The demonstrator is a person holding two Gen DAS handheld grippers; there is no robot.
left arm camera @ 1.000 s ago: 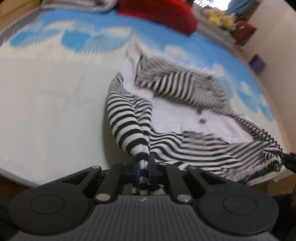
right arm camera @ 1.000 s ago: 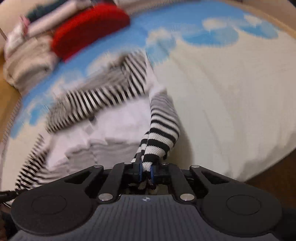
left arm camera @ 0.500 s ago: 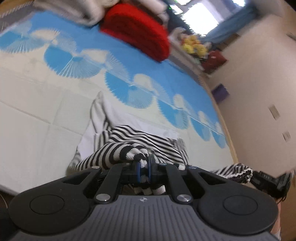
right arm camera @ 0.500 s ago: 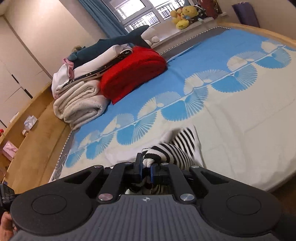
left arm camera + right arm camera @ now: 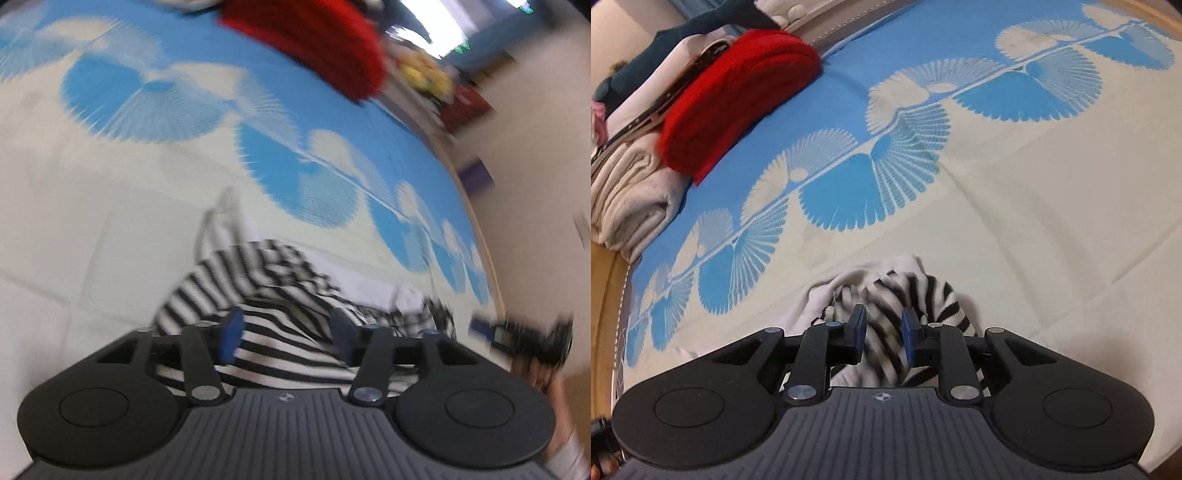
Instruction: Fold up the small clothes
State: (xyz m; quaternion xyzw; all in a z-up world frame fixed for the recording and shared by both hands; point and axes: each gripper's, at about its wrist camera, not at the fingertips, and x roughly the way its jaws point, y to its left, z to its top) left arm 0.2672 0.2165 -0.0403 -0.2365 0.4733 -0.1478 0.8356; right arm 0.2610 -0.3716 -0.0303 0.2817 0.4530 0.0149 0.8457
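A small black-and-white striped garment (image 5: 273,291) with white parts lies bunched on the bed at its near edge. My left gripper (image 5: 286,336) is open just above it, blue pads wide apart, holding nothing. My right gripper (image 5: 884,332) is also open, with a striped fold (image 5: 916,295) between and beyond its pads, not clamped. The right gripper also shows blurred at the right edge of the left wrist view (image 5: 524,339). Both views are partly motion-blurred.
The bed cover (image 5: 1052,206) is cream with blue fan patterns. A folded red blanket (image 5: 735,96) and stacked towels (image 5: 631,184) lie at the far side. Yellow toys (image 5: 428,74) sit by the window. The wooden bed frame (image 5: 605,295) runs along the edge.
Both grippers have opened and let go of the striped sleeves they held. The garment has dropped onto the bed in a bunch, and both cameras have tilted down toward it.
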